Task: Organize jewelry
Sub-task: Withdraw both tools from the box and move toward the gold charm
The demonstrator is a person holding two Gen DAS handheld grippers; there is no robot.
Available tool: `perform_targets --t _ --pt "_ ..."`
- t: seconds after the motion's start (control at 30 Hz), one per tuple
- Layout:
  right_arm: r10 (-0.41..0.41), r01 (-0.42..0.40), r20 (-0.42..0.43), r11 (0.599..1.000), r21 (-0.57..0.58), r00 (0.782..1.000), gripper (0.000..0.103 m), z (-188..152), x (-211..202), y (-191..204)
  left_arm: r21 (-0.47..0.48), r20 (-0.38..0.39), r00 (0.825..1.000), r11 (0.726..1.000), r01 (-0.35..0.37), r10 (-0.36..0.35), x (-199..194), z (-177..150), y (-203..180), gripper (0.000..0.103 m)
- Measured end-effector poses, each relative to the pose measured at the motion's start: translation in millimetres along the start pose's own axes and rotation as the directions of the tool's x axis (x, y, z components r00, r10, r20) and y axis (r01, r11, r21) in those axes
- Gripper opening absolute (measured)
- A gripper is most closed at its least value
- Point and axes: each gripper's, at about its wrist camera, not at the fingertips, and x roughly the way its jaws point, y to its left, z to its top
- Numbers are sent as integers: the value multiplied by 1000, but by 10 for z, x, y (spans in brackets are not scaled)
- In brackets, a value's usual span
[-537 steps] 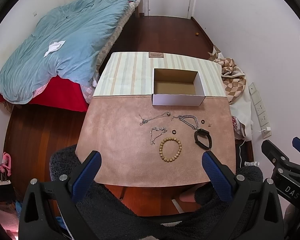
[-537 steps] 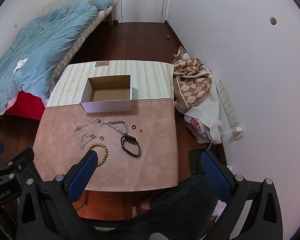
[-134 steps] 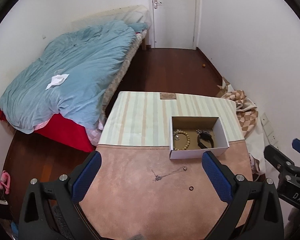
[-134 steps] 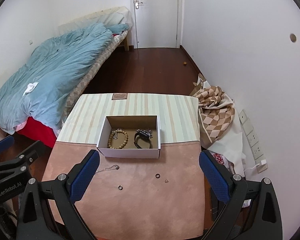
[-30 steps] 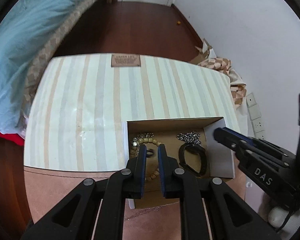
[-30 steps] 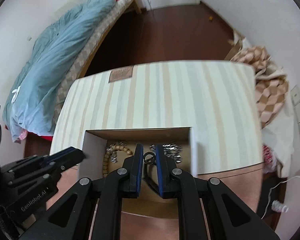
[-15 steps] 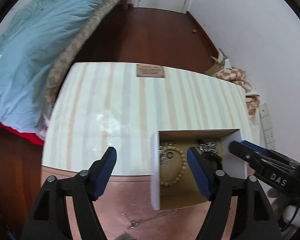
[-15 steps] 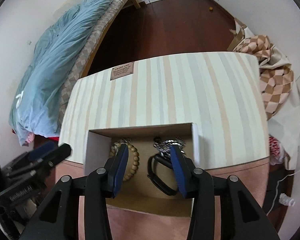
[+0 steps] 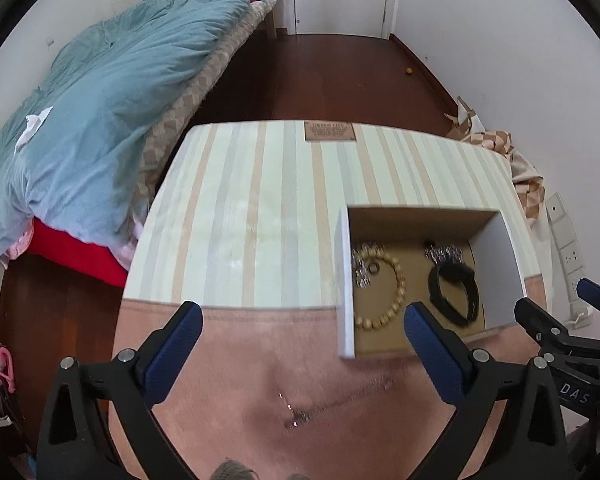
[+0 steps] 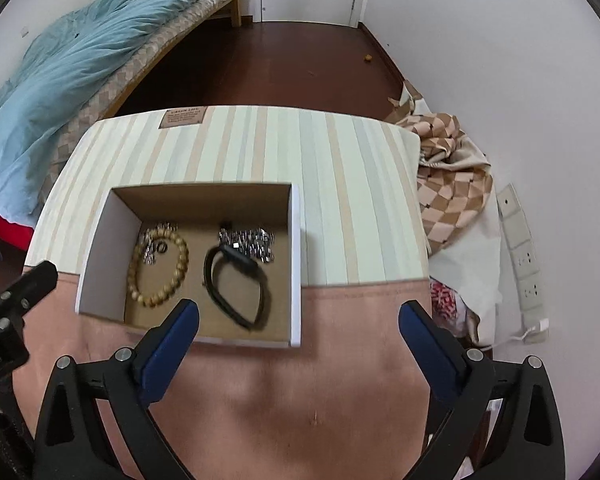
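A white cardboard box [image 10: 296, 264] stands on the table and also shows in the left wrist view [image 9: 345, 280]. Inside lie a wooden bead bracelet [image 10: 156, 268], a black band [image 10: 236, 284], a silver chain [image 10: 248, 240], a small dark ring [image 10: 161, 247] and a thin silver chain under the beads. A thin silver necklace [image 9: 332, 404] lies blurred on the pink mat near the left gripper. My left gripper [image 9: 300, 340] is open and empty, left of the box. My right gripper [image 10: 298, 336] is open and empty above the box's near edge.
The table has a striped cloth [image 9: 260, 200] at the back and a pink mat [image 10: 284, 392] in front. A bed with a blue duvet [image 9: 92, 120] stands left. A checked cloth [image 10: 448, 184] and wall sockets [image 10: 524, 256] are right.
Both grippers were shut over the box a second ago, each on a small ring. They have opened wide and drawn back. A dark ring now lies inside the bead bracelet.
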Motion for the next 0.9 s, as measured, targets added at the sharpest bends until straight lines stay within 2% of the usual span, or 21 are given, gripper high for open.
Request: perform_targets --t 0.23,0.5,0.9 --pt "-12 11 56 1000 29 998 101 -227 -316 -56 -9 39 999 1000 -11 11 -251 -227 -63 103" --pt "-13 5 149 998 58 989 101 -439 -891 -151 -5 119 993 1000 2 -1 -802 -394 -153 103" --pt "-20 -2 283 997 75 959 101 -703 -1756 -263 4 223 974 999 39 -38 -1526 -562 -205 103"
